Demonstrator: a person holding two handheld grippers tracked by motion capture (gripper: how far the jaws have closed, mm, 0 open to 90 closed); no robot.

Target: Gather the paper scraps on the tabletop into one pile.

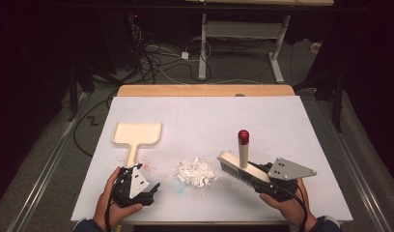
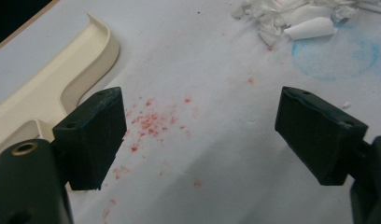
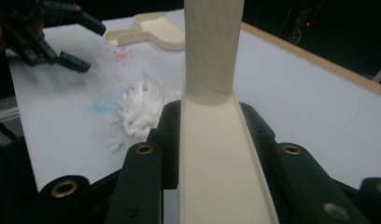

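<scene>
The counter [image 1: 282, 125] is covered by a matt white sheet, smooth, with a bare wood edge at its far side. The dustpan [image 1: 137, 134] looks like cream plastic with a soft sheen. The brush [image 1: 238, 166] has a cream plastic-looking back, grey bristles and a glossy red cap on its upright handle. The shreds [image 1: 196, 173] look like white paper, crumpled. Red crumbs [image 2: 149, 122] and a blue chalky smear [image 2: 335, 51] mark the sheet. Each claw has matt black jaws, brass-coloured screw inserts and a grey plate.

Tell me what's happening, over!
Right gripper shut on brush. Left gripper open beside dustpan. Paper scraps between them, nothing blocking.
</scene>
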